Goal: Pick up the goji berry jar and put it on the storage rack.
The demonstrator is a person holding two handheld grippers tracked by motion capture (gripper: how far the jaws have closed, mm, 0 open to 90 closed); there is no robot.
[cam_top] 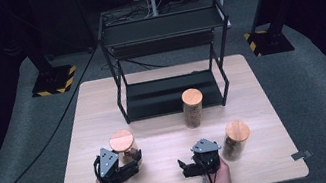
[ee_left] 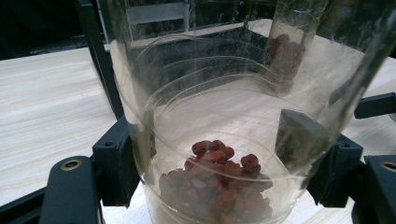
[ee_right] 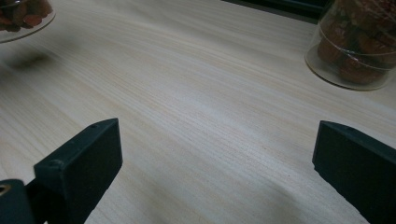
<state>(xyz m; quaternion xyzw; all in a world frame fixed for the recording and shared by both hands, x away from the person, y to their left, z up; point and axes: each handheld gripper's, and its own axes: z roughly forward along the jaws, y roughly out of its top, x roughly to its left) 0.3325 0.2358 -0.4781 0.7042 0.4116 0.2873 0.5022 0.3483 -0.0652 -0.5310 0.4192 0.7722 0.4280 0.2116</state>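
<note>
On the near left of the wooden table (cam_top: pixel 170 146), a clear glass jar (cam_top: pixel 124 150) with a round wooden lid is standing upright, reddish-brown nuts (ee_left: pixel 217 186) lying in its bottom. The left gripper (cam_top: pixel 124 166) is clamping it, jaws pressing both sides of the glass wall. The right gripper (cam_top: pixel 189 165) is sitting spread wide with bare tabletop between its jaws; a second jar (cam_top: pixel 236 140) is standing just beside it, a third jar (cam_top: pixel 193 108) by the black rack (cam_top: pixel 168 60).
</note>
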